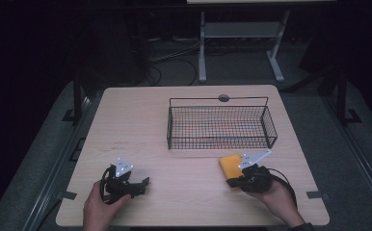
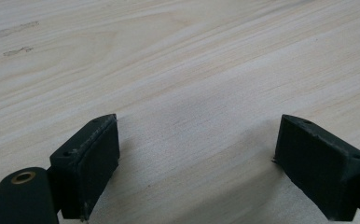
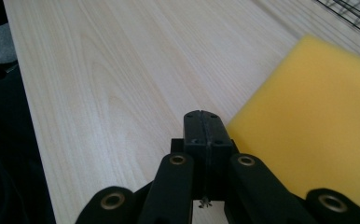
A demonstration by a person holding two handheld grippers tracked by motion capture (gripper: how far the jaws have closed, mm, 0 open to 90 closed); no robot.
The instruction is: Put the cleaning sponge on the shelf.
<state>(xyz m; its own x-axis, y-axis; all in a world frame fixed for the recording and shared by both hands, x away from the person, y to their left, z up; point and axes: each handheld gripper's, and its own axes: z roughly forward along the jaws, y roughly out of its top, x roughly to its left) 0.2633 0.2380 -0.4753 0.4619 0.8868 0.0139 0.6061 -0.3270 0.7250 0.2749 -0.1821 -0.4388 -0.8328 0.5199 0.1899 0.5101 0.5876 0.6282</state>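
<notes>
Near edge of the wooden table point(image 1: 140, 120): two hands come in from the bottom of the high view, each with a gripper.

Left gripper point(image 1: 143, 185) sits at about 7 o'clock on the table top, held low by the left hand point(image 1: 99, 204), jaws pointing toward 3 o'clock. In the left gripper view point(image 2: 197, 163) the two black jaws are spread wide, bare wood grain between them, nothing pinched. Grey three-cornered plate on its top, cable behind.

Right gripper point(image 1: 232, 183) is at about 5 o'clock, held by the right hand point(image 1: 275, 197), black cable looping off toward 4 o'clock. In the right gripper view point(image 3: 202, 123) its jaws are pressed together, pads flat against each other, nothing between them. The tips lie just beside the yellow sponge's near edge; contact with it cannot be told.

Yellow sponge point(image 1: 231, 166) lies flat on the table at about 5 o'clock, right by the right gripper, partly under its grey plate in the high view. In the right gripper view the sponge point(image 3: 318, 126) lies toward 2 o'clock of the closed jaws.

Farther back, black wire basket point(image 1: 268, 126) stands upright at about 1 o'clock, just beyond the sponge, not touching it; a corner of its mesh point(image 3: 355, 14) shows in the right gripper view.

Beyond the table's far edge, at 12 o'clock: dark floor, cables, white legs of another table point(image 1: 202, 48).
</notes>
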